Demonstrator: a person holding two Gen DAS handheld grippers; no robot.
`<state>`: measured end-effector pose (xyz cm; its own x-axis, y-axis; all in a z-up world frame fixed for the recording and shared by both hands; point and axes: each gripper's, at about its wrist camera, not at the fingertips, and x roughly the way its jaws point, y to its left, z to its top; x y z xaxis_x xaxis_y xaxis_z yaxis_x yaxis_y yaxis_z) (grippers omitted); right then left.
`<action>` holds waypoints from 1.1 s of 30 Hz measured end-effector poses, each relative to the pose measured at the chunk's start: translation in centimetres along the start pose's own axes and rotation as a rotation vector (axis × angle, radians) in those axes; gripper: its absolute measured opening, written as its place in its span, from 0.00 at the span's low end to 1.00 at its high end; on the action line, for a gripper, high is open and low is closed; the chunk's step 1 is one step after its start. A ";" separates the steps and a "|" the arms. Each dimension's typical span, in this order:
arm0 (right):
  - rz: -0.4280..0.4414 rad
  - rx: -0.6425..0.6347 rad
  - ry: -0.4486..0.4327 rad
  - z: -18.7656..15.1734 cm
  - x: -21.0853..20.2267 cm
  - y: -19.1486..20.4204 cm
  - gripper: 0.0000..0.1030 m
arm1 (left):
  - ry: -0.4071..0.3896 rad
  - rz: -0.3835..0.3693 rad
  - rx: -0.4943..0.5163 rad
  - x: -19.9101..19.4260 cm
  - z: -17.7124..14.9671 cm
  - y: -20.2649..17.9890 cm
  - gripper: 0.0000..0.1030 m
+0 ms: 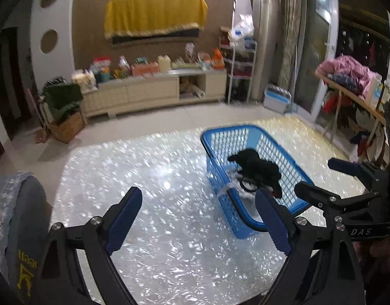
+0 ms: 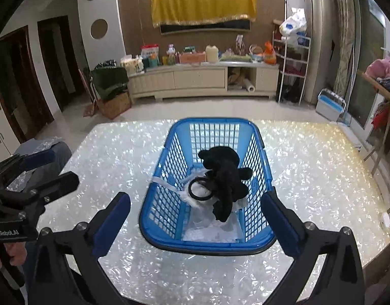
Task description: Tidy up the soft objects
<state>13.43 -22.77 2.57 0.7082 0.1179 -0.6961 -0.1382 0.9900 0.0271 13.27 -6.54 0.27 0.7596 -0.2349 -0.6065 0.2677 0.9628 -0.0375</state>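
Observation:
A blue plastic basket [image 2: 169,193] stands on the shiny table [image 2: 309,178]. Inside it lie a black soft item [image 2: 225,172], a black ring [image 2: 195,193] and white cloth [image 2: 212,228]. My right gripper [image 2: 197,203] is open and empty, held just in front of the basket's near rim. My left gripper [image 1: 198,203] is open and empty above the table, left of the basket [image 1: 220,200]; the black soft item [image 1: 258,167] shows there too. The right gripper [image 1: 322,175] appears at the right edge of the left wrist view, and the left gripper [image 2: 45,167] at the left edge of the right wrist view.
A grey chair back [image 1: 19,218] with a lace cover stands at the table's left edge. Beyond the table are a low cabinet [image 2: 202,81] with clutter, a white shelf rack [image 2: 291,66], a blue-white box [image 2: 330,106] and a clothes-laden table [image 1: 347,86] on the right.

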 end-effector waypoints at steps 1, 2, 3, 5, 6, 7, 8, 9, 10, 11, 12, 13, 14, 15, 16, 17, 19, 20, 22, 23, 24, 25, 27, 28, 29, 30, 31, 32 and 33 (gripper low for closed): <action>0.000 0.001 -0.012 0.0 -0.5 0.3 1.00 | -0.025 0.024 -0.002 -0.9 -0.1 0.1 0.87; 0.000 -0.001 -0.026 0.0 -1.0 0.6 1.00 | -0.048 0.054 0.005 -1.6 -0.1 0.0 0.87; -0.002 -0.003 -0.035 -0.1 -1.1 0.8 1.00 | -0.071 0.091 0.022 -2.6 -0.3 -0.2 0.87; -0.009 -0.009 -0.061 -0.2 -1.9 1.4 1.00 | -0.102 0.117 0.038 -4.0 -0.5 -0.5 0.87; -0.011 -0.011 -0.072 -0.2 -2.4 1.6 1.00 | -0.108 0.105 0.028 -4.5 -0.6 -0.4 0.87; -0.013 -0.011 -0.082 -0.3 -2.7 1.9 1.00 | -0.112 0.086 0.015 -5.0 -0.6 -0.3 0.87; -0.016 -0.010 -0.089 -0.4 -2.9 2.1 1.00 | -0.116 0.062 -0.003 -5.4 -0.7 -0.2 0.87; -0.017 -0.010 -0.098 -0.5 -3.1 2.2 1.00 | -0.121 0.041 -0.026 -5.9 -0.8 0.0 0.87; -0.014 -0.011 -0.109 -0.5 -3.5 2.5 1.00 | -0.126 0.038 -0.037 -6.2 -0.9 0.1 0.87; -0.013 -0.013 -0.114 -0.6 -3.5 2.6 1.00 | -0.131 0.041 -0.046 -6.5 -1.0 0.2 0.87; -0.015 -0.016 -0.120 -0.6 -3.6 2.7 1.00 | -0.137 0.048 -0.051 -6.8 -1.0 0.3 0.87; -0.015 -0.022 -0.124 -0.7 -3.8 3.0 1.00 | -0.140 0.053 -0.053 -6.9 -1.0 0.4 0.87; -0.013 -0.027 -0.131 -0.7 -4.0 3.1 1.00 | -0.141 0.057 -0.054 -7.1 -1.1 0.4 0.87; -0.013 -0.029 -0.134 -0.7 -4.0 3.3 1.00 | -0.142 0.058 -0.056 -7.3 -1.1 0.5 0.87; -0.012 -0.030 -0.140 -0.7 -4.2 3.4 1.00 | -0.142 0.058 -0.057 -7.3 -1.1 0.5 0.87; -0.011 -0.031 -0.143 -0.7 -4.3 3.5 1.00 | -0.143 0.061 -0.058 -7.5 -1.1 0.5 0.87; -0.012 -0.037 -0.146 -0.6 -4.1 3.7 1.00 | -0.147 0.062 -0.059 -7.8 -1.3 0.6 0.87; -0.011 -0.038 -0.148 -0.7 -4.0 3.7 1.00 | -0.146 0.066 -0.059 -7.9 -1.4 0.6 0.87; -0.006 -0.042 -0.149 -0.7 -3.9 3.9 1.00 | -0.144 0.068 -0.058 -7.9 -1.5 0.5 0.87; -0.006 -0.044 -0.151 -0.8 -3.9 4.0 1.00 | -0.144 0.071 -0.058 -8.0 -1.6 0.5 0.87; -0.005 -0.045 -0.151 -0.8 -3.8 4.1 1.00 | -0.144 0.073 -0.059 -8.1 -1.7 0.5 0.87; -0.003 -0.047 -0.148 -0.7 -3.7 4.2 1.00 | -0.145 0.074 -0.060 -8.1 -1.6 0.5 0.87; 0.001 -0.048 -0.148 -0.8 -3.6 4.3 1.00 | -0.145 0.072 -0.060 -8.1 -1.6 0.6 0.87; 0.002 -0.048 -0.150 -0.8 -3.7 4.4 1.00 | -0.145 0.072 -0.060 -8.2 -1.7 0.6 0.87; 0.003 -0.049 -0.150 -0.8 -3.6 4.4 1.00 | -0.145 0.074 -0.059 -8.2 -1.7 0.6 0.87; 0.003 -0.049 -0.152 -0.9 -3.8 4.4 1.00 | -0.145 0.073 -0.059 -8.2 -1.7 0.6 0.87; 0.004 -0.049 -0.154 -0.9 -3.8 4.5 1.00 | -0.146 0.074 -0.059 -8.2 -1.7 0.6 0.87; 0.004 -0.050 -0.154 -0.9 -3.8 4.5 1.00 | -0.147 0.072 -0.060 -8.3 -1.7 0.7 0.87; 0.004 -0.050 -0.155 -1.0 -3.8 4.5 1.00 | -0.147 0.073 -0.061 -8.3 -1.8 0.7 0.87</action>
<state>9.45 -18.82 4.65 0.8052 0.1362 -0.5771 -0.1727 0.9849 -0.0084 6.13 -3.67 3.87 0.8552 -0.1770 -0.4872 0.1758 0.9832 -0.0486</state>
